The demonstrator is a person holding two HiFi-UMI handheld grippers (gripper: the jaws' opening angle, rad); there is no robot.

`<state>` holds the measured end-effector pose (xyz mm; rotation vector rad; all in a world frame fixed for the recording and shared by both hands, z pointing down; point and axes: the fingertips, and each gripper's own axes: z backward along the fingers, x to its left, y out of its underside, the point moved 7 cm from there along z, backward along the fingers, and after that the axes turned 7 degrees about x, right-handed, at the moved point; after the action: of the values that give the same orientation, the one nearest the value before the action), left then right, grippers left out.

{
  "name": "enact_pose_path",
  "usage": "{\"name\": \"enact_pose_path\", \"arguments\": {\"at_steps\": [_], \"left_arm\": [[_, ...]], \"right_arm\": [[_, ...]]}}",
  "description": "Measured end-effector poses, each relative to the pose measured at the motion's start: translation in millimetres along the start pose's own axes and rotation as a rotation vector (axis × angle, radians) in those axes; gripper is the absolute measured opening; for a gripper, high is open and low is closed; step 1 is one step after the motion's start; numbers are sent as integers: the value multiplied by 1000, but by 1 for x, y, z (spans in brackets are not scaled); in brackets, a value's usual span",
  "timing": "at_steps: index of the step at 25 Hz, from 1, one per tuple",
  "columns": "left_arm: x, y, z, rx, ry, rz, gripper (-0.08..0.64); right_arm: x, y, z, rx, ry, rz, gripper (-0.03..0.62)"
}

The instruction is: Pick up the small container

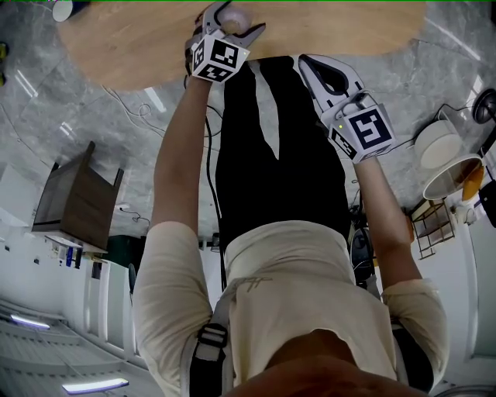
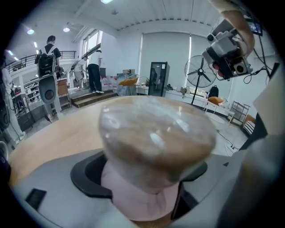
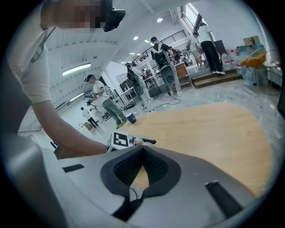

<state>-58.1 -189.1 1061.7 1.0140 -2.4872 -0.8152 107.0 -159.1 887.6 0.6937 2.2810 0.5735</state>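
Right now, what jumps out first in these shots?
A small container with a clear domed lid and pink base fills the left gripper view, clamped in the left gripper over the wooden table. The right gripper is shut and empty near the table's edge.

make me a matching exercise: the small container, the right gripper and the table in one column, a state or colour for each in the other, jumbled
Things
1. small container
2. right gripper
3. table

States or colours
a. light wood top
b. pink base and clear lid, clamped in the left gripper
c. jaws together, nothing between them

Pairs: 1-b, 2-c, 3-a
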Motion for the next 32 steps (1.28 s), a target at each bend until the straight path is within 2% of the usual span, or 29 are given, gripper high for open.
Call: {"name": "enact_pose_path", "arguments": {"at_steps": [5, 10, 14, 17, 23, 32], "left_arm": [[4, -15, 18, -6, -21, -33, 422], [1, -36, 52, -17, -34, -35, 422], [-4, -51, 78, -38, -44, -18, 422], [-4, -65, 105, -60, -59, 27, 422], [-20, -100, 171, -68, -69, 97, 422], [-28, -177, 284, -124, -115, 114, 422]], "right_arm": [[4, -4, 4, -18, 2, -2, 0], [16, -13, 14, -45, 1, 1, 0], [22, -17, 20, -47, -2, 12, 0], [33, -24, 29, -57, 2, 19, 0], [66, -55, 78, -74, 17, 32, 0], [104, -118, 156, -173, 56, 60, 0]]}}
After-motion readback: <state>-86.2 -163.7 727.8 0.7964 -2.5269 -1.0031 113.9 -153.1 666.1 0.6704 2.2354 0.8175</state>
